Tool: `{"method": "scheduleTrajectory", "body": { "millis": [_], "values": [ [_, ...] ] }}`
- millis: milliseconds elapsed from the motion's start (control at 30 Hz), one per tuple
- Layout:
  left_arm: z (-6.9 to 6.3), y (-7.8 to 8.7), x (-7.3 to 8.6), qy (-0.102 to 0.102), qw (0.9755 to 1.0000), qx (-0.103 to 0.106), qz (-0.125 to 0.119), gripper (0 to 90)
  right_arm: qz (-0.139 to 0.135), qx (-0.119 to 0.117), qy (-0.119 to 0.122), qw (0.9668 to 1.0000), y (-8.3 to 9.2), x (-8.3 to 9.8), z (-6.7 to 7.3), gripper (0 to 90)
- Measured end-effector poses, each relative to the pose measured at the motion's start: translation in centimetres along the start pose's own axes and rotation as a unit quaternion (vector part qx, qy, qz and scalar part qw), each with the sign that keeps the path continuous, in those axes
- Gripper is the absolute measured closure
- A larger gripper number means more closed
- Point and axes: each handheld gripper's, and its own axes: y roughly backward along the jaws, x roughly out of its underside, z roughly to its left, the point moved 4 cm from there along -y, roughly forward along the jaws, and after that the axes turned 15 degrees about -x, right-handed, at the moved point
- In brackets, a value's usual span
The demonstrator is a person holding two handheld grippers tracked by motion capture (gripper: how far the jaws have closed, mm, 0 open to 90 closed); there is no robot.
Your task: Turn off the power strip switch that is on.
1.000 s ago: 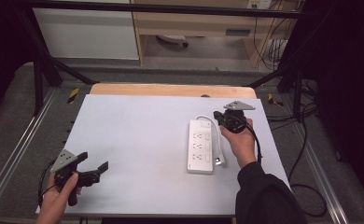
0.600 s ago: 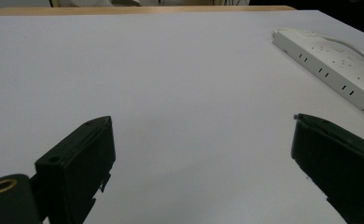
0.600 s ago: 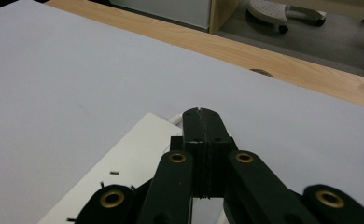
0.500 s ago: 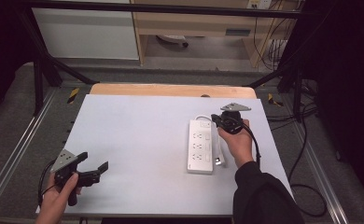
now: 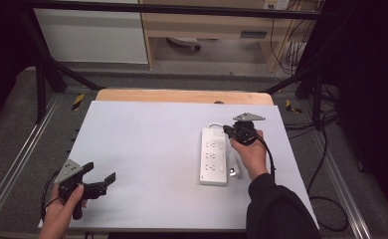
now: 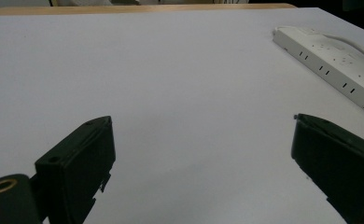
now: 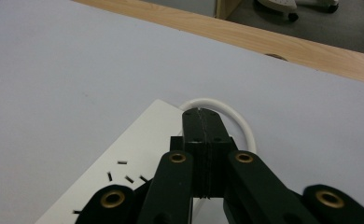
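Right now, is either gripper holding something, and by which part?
Nothing is held. The right gripper has its fingers pressed together with nothing between them, over the far end of the power strip. The left gripper is open above the bare table.

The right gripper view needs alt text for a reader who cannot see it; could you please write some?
Two black jaws pressed shut, the right gripper, hang over the far end of a white power strip. Its white cable loops behind them on a pale table with a wooden edge.

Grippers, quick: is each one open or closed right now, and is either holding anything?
Left gripper: open, holding nothing, above bare table.
Right gripper: closed, fingers pressed together with nothing between them, over the white power strip.
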Motion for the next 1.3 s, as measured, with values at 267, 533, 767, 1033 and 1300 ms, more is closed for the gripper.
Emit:
{"method": "scheduleTrajectory", "body": {
  "millis": [267,533,767,1033,1300],
  "values": [
    [0.0,0.0,0.1,-0.001,1.0,-0.001,0.001,6.1,-0.002,-0.004,-0.01,0.9999,-0.1,0.7,0.0,90.0],
    [0.0,0.0,0.1,-0.003,1.0,0.0,0.002,6.1,0.003,-0.007,-0.016,0.9999,-0.3,1.5,-0.1,90.0],
    [-0.1,0.0,0.1,-0.003,1.0,0.0,0.002,6.1,0.002,-0.013,-0.015,0.9998,-0.7,1.7,0.3,90.0],
    [-0.1,0.0,0.1,-0.003,1.0,0.0,0.003,6.1,0.011,-0.017,-0.022,0.9996,-1.1,2.6,0.4,90.0],
    [0.0,0.0,0.1,-0.003,1.0,0.0,0.004,6.1,0.021,-0.023,-0.025,0.9992,-1.1,3.4,0.7,90.0]
  ]
}}
